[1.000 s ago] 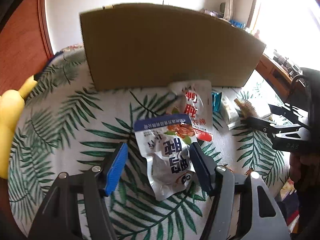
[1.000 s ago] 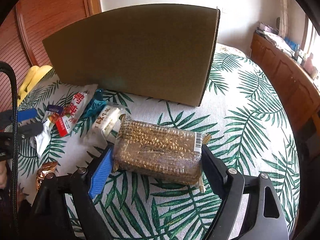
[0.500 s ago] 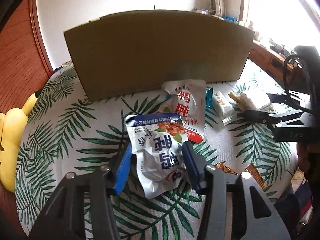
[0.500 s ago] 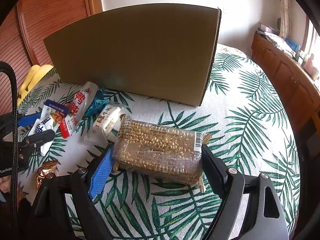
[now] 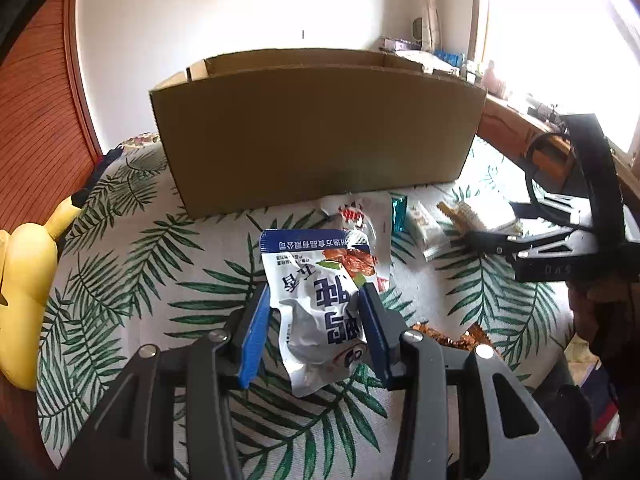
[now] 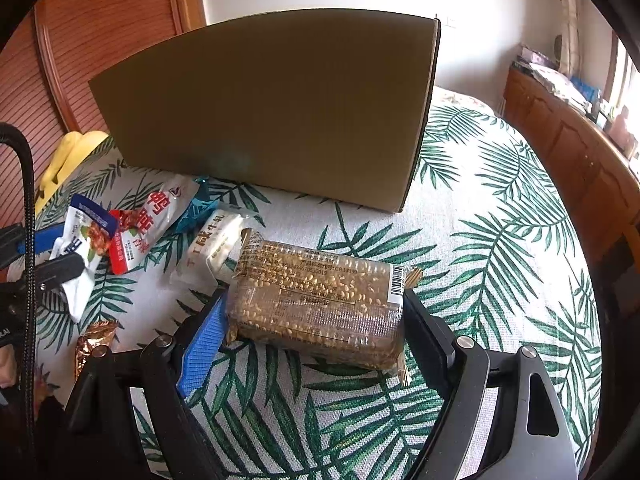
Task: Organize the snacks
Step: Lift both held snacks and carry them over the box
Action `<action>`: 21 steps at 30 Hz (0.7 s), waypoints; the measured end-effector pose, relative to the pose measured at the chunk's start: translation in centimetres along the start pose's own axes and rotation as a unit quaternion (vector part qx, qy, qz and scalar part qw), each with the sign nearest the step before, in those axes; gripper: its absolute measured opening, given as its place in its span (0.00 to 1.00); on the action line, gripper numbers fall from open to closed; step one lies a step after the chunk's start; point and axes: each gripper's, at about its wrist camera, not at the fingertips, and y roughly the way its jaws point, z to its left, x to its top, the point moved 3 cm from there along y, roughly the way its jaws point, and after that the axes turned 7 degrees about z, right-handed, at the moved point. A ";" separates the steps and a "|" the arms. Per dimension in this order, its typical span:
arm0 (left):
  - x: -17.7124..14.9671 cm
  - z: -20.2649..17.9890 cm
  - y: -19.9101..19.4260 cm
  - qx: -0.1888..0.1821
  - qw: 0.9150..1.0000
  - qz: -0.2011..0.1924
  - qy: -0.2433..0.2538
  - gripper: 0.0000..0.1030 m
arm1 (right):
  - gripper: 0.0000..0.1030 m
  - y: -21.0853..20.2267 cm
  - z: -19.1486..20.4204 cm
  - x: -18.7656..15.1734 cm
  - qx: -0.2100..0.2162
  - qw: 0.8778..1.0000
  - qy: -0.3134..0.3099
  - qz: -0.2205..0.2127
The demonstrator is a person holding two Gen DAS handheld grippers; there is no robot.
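Left hand-held gripper [image 5: 316,322] pinching a blue-and-white snack pouch [image 5: 322,300], raised over the leaf-print surface [image 5: 152,280], cardboard box [image 5: 316,132] at twelve o'clock. Right hand-held gripper [image 6: 310,322] clamped across a clear pack of golden grain bars [image 6: 316,300], box at eleven o'clock. Risk: slick, crumpled foil slipping out sideways; tall box wall catching a low carry; grain bars cracking under pressure.

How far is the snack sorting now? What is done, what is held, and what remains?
Done: nothing visibly; the little of the box interior that shows holds no snack. In hand: the left tool grips a white-blue pouch, and the right tool grips a grain bar pack. Left: a red-white pouch, a white pack and a gold wrapper lie on the leaf cloth.
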 end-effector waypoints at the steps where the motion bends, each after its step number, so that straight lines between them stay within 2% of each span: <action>1: 0.2 0.1 -0.3 0.000 1.000 -0.004 -0.002 0.41 | 0.82 0.0 0.0 0.0 0.000 1.000 0.000 -0.002; 21: 4.8 1.3 -2.6 -0.012 0.998 -0.065 -0.009 0.42 | 0.81 -4.2 -0.6 0.5 0.005 0.999 0.005 -0.054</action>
